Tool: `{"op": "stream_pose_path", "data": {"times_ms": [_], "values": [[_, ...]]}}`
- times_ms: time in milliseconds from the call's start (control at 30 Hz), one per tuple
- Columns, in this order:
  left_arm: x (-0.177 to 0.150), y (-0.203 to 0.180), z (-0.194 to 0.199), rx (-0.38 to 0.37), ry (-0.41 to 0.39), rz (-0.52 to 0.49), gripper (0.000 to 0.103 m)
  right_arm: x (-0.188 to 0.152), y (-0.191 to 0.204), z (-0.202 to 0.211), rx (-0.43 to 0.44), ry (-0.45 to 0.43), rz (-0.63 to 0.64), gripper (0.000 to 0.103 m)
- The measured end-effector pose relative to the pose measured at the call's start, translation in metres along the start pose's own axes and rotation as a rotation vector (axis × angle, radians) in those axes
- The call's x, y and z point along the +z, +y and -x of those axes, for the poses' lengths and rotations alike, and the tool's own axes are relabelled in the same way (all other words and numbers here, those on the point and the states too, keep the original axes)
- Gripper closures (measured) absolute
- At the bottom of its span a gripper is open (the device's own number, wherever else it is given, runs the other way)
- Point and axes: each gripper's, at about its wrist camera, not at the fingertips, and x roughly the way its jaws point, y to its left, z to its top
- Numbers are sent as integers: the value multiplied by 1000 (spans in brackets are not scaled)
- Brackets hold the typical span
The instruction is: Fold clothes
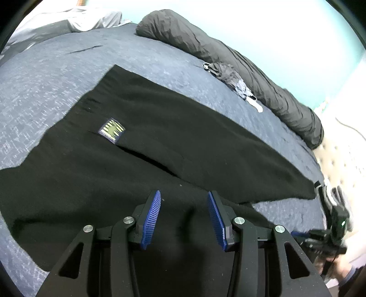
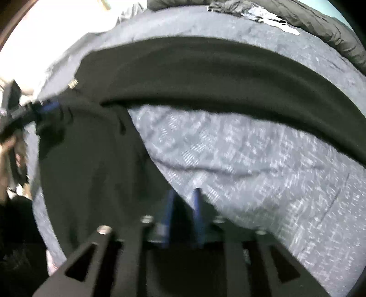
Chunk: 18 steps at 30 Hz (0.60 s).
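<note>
A black garment point(image 1: 160, 141), apparently trousers, is spread flat across a bed covered by a blue-grey quilt point(image 1: 45, 86). One long leg is stretched toward the headboard end of the bed, where a pale tufted headboard point(image 1: 338, 155) is seen; the wider part is laid near the bed's front edge.

A small rectangular label point(image 1: 111, 130) is sewn on the garment beside a slit pocket opening. It is dark-bordered with pale yellow stripes and a dark figure; no writing on it can be read.

The left gripper point(image 1: 184, 217) is held over the wide part of the garment, pointed downward. Its blue ribbed pads point(image 1: 151, 219) are set moderately apart, with black cloth seen in the gap, but the pads are not seen to press on it, so nothing is judged to be held.

The right gripper point(image 2: 183, 217) is blurred in its own view. Its blue fingers point(image 2: 197, 205) are parted by a narrow gap, over the garment's edge where it meets the quilt. Dark cloth appears between them, yet whether it is pinched cannot be told. In the left view the right gripper is seen at the bed's front edge near the headboard end, just by the leg's tip.

Along the far edge of the bed a dark rolled duvet point(image 1: 228, 59) is laid, and a small heap of grey clothes point(image 1: 231, 80) rests against it. A grey sheet point(image 1: 75, 18) is bunched at the far corner.
</note>
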Motion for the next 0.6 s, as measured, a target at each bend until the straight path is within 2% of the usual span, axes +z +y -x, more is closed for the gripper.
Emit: {"op": "stream_pose_path", "data": {"times_ms": [100,167,300,333,500,600], "values": [[9,12,16,-15,-12,45,54,-11,-7,14,-28,-19,-38,78],[16,22,30,8,-6,49,53,-21,-16,31,-38,-46,-68,76],[35,45,51,58,10,50,52,-44,-41,64,-66,-85,-122,67],[41,52,52,72,20,49,48,-49,-49,69,-73,-87,-133,67],[73,86,38,141,98,44,46,-64,-76,83,-86,-122,-216,67],[91,103,19,116,144,54,46,-63,-82,85,-78,-145,-237,67]]}}
